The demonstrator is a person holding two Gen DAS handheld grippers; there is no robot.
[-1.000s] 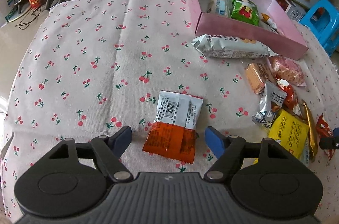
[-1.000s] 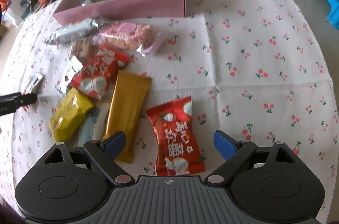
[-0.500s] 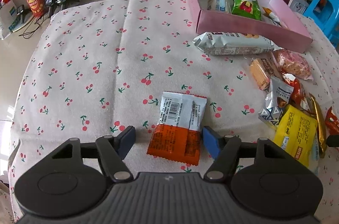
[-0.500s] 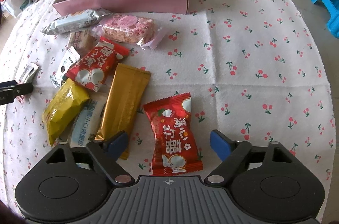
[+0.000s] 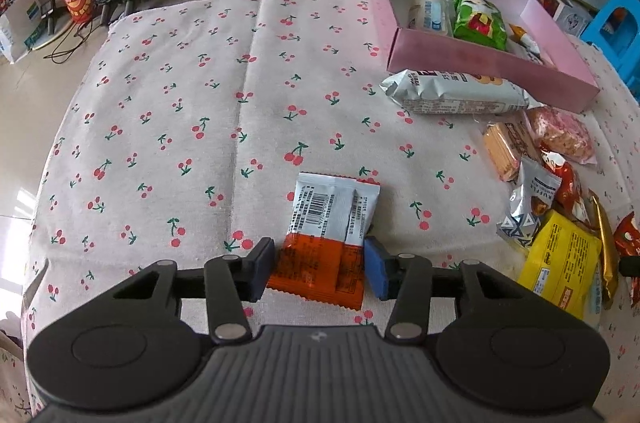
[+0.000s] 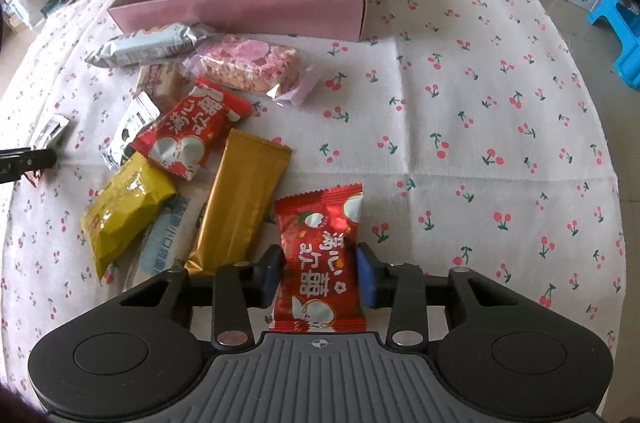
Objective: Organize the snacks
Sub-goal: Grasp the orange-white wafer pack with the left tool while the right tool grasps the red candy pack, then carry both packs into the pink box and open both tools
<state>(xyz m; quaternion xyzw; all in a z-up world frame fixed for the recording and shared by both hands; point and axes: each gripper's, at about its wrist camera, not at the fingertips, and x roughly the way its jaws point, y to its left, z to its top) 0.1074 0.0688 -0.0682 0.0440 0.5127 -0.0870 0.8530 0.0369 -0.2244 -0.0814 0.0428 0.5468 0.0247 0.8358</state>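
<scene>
Lying flat on the cherry-print cloth point(image 5: 168, 111), orange and white packet point(image 5: 328, 235), its orange end sitting between the blue pads of the left gripper point(image 5: 318, 269). Jaws having just been closing, now narrowed to the packet's width, both pads touching its side edges. Stretching away to the left and ahead of it, wide bare cloth up to the table's far edge. Sitting well off at the upper right, pink box point(image 5: 480, 63) with a few snacks already inside; silver packet point(image 5: 452, 93) lying just in front of its near wall.

Standing between the blue pads of the right gripper point(image 6: 320, 275), red candy packet point(image 6: 320, 255), its upper end pointing away. Jaws having just been closing, pads pressing its sides and pinching the wrapper in. Touching or just beside its left edge, gold packet point(image 6: 240, 207), with a yellow packet point(image 6: 124, 203) and further snacks crowding leftward. Spreading to the right, open cloth out to the table edge.
</scene>
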